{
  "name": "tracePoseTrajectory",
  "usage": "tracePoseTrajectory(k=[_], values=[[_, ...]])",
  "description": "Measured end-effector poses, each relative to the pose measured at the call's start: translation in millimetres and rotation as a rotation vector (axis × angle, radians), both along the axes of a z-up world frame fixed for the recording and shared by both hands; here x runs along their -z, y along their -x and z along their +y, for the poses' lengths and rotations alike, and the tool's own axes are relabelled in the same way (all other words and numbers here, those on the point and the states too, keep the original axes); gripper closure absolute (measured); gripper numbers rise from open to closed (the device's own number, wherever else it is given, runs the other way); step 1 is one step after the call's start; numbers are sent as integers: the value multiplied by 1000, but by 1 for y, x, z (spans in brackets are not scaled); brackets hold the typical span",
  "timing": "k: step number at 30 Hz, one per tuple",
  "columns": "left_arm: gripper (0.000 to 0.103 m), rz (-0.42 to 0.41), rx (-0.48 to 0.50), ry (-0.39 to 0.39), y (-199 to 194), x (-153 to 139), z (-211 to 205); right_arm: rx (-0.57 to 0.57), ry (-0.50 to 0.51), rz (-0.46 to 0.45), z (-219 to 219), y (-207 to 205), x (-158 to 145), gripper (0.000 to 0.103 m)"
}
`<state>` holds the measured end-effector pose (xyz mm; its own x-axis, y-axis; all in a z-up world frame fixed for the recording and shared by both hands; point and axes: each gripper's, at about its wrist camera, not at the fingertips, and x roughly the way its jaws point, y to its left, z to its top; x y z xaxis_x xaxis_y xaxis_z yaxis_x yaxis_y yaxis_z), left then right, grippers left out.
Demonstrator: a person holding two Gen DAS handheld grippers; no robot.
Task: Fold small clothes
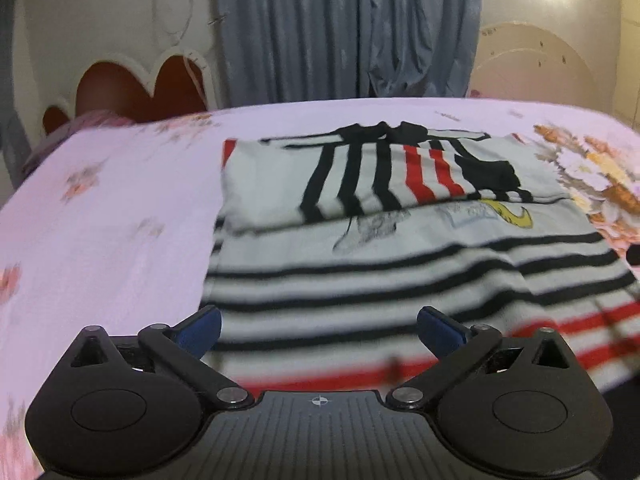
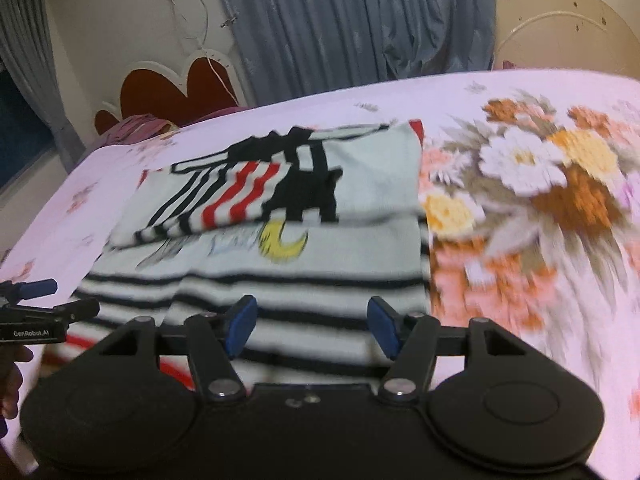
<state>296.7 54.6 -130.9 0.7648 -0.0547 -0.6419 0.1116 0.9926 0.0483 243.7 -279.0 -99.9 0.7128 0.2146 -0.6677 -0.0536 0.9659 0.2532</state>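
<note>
A small white shirt with black and red stripes lies flat on the pink floral bed sheet, its sleeves folded in over its upper part. It also shows in the right wrist view. My left gripper is open and empty over the shirt's near hem, toward its left side. My right gripper is open and empty over the near hem, toward the right edge. The left gripper's fingers show at the left edge of the right wrist view.
A red heart-shaped headboard stands at the far left, a grey-blue curtain behind the bed, and a cream round-topped panel at the far right. A large flower print covers the sheet to the shirt's right.
</note>
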Motion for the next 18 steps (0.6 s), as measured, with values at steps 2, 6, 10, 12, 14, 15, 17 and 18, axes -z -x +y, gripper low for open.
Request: tracePoseTrajectory(k=[2, 6, 10, 12, 14, 15, 17, 18], values=[[1, 17, -22, 37, 20, 5, 16, 7, -10, 10, -4, 18, 3, 44], [18, 81, -75, 114, 50, 22, 44, 46, -63, 51, -19, 48, 15, 44], [27, 142, -113, 277, 73, 41, 75, 91, -169, 95, -36, 74, 27, 44], [27, 142, -101, 352, 81, 46, 81, 87, -218, 123, -39, 84, 36, 44], [27, 163, -80, 441, 83, 50, 88, 80, -258, 141, -37, 92, 43, 44], [27, 173, -73, 478, 82, 51, 90, 71, -273, 139, -34, 95, 44, 44], [27, 184, -64, 541, 80, 55, 96, 60, -318, 147, -30, 98, 46, 44], [27, 186, -55, 572, 77, 57, 98, 47, -355, 154, -29, 98, 47, 44]])
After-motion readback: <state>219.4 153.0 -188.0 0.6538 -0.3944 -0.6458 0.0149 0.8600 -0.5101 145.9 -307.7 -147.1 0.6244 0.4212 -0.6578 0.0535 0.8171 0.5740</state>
